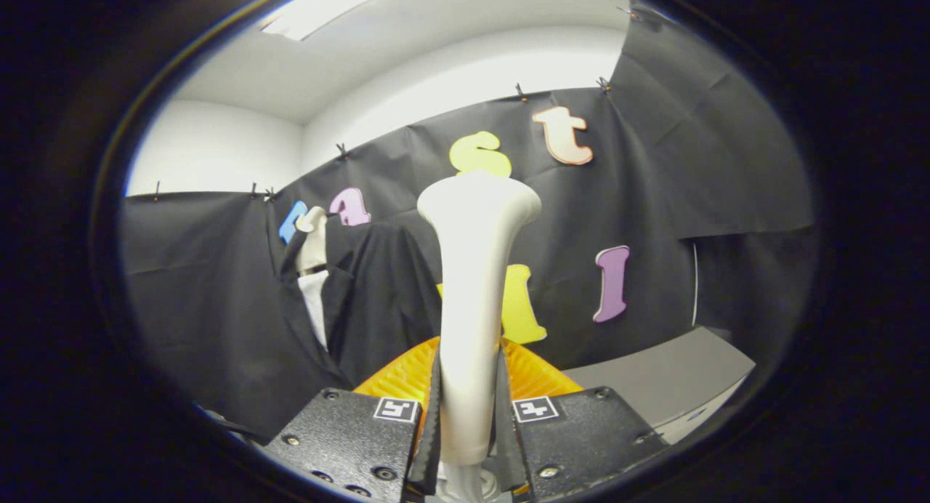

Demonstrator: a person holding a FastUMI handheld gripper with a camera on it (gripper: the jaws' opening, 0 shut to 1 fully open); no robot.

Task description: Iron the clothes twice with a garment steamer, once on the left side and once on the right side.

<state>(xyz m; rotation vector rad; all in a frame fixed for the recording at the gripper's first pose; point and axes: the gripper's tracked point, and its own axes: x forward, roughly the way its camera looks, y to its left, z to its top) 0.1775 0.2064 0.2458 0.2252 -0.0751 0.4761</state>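
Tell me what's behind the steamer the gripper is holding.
Behind the steamer, clamped in the hand-held gripper, sits an orange ribbed object, mostly covered by it. Farther back left hangs a dark jacket on a mannequin.

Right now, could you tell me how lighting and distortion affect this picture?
Gripper view: fisheye bends the wall top into a curve; the ceiling light blows out white; the steamer, clamped in the gripper, looms large; the dark garment merges with the cloth.

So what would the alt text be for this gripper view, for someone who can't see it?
The gripper is shut on a white garment steamer standing upright between its fingers. Beyond them a dark jacket hangs on a mannequin.
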